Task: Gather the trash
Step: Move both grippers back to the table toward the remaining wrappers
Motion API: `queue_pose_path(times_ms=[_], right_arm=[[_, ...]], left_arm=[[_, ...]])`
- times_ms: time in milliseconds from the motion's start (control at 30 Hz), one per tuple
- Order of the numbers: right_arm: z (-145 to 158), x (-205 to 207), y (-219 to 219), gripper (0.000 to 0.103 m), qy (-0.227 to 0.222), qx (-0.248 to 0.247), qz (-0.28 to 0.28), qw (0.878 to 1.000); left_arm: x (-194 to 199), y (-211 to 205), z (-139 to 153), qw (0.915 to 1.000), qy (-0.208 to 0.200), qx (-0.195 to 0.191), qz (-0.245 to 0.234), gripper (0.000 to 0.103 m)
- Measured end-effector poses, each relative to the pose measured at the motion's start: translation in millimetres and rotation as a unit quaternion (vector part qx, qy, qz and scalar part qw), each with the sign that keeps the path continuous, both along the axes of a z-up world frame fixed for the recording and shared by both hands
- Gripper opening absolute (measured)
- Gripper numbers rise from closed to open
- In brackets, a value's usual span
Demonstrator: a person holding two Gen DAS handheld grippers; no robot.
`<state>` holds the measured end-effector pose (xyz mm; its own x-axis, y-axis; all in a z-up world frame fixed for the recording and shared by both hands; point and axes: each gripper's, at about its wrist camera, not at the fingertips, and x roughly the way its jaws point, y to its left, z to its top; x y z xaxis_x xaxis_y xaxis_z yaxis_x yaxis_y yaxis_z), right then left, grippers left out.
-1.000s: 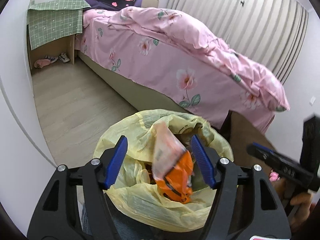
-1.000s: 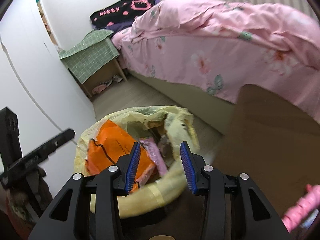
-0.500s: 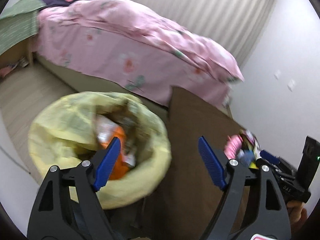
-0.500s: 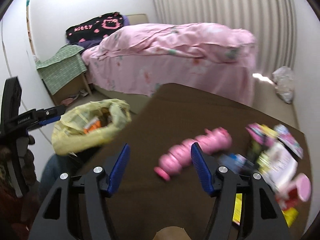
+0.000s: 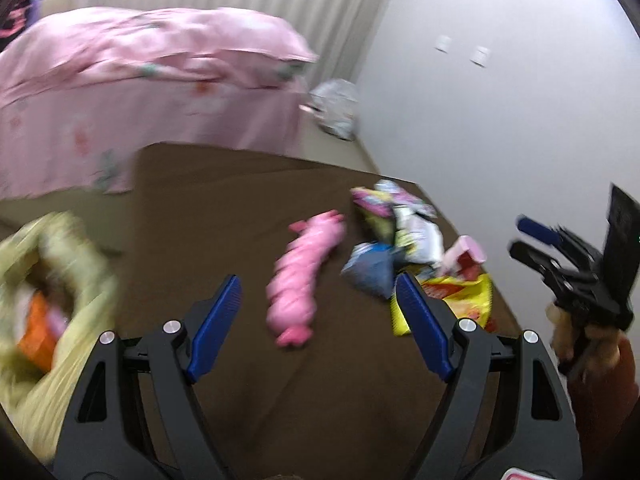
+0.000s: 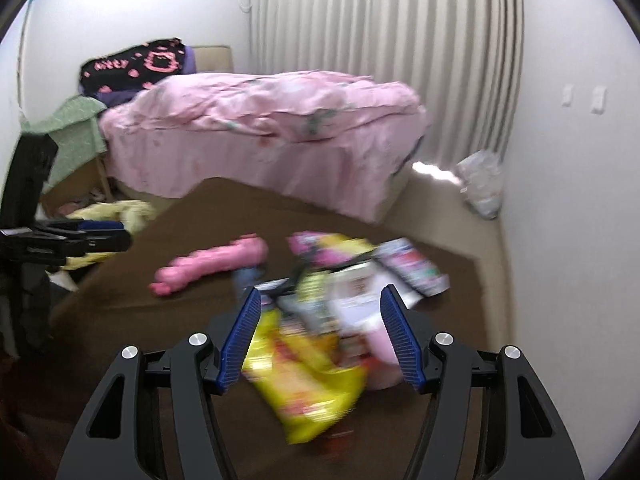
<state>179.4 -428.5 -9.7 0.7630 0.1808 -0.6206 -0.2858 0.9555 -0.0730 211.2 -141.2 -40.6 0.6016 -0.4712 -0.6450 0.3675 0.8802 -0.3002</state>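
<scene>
A pile of snack wrappers [image 6: 340, 280] lies on the brown table [image 6: 140, 320], with a yellow bag [image 6: 308, 380] nearest me. My right gripper [image 6: 320, 336] is open and empty, just above the yellow bag. My left gripper [image 5: 316, 328] is open and empty over the table, facing a pink toy [image 5: 304, 276] and the wrappers [image 5: 404, 236]. The yellow bin bag [image 5: 44, 304] with orange trash inside is at the table's left edge. The right gripper also shows in the left wrist view [image 5: 536, 240].
A bed with a pink duvet [image 6: 272, 128] stands behind the table. A white bag [image 6: 480, 184] lies on the floor by the wall. A green-covered side table [image 6: 68, 136] is at far left.
Both grippers swung right, away from the bin bag and over the table toward the wrappers. The right gripper opened wider. The orange wrapper now lies in the bag.
</scene>
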Motion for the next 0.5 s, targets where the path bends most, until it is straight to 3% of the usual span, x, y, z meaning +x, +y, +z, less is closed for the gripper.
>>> queue_pose_path(times_ms=[167, 400, 500], right_arm=[[-20.0, 65.5, -48.3, 0.059, 0.045, 0.002, -0.007, 0.999], [-65.1, 153.3, -74.0, 0.059, 0.081, 0.008, 0.025, 0.996], [-84.1, 179.4, -72.0, 0.052, 0.097, 0.006, 0.033, 0.995]], left_arm=[[57.4, -59.3, 5.5, 0.9977, -0.002, 0.021, -0.065, 0.075], [133.9, -114.8, -5.0, 0.9948, 0.046, 0.040, -0.081, 0.066], [155.6, -118.5, -13.0, 0.9948, 0.065, 0.026, -0.075, 0.066]])
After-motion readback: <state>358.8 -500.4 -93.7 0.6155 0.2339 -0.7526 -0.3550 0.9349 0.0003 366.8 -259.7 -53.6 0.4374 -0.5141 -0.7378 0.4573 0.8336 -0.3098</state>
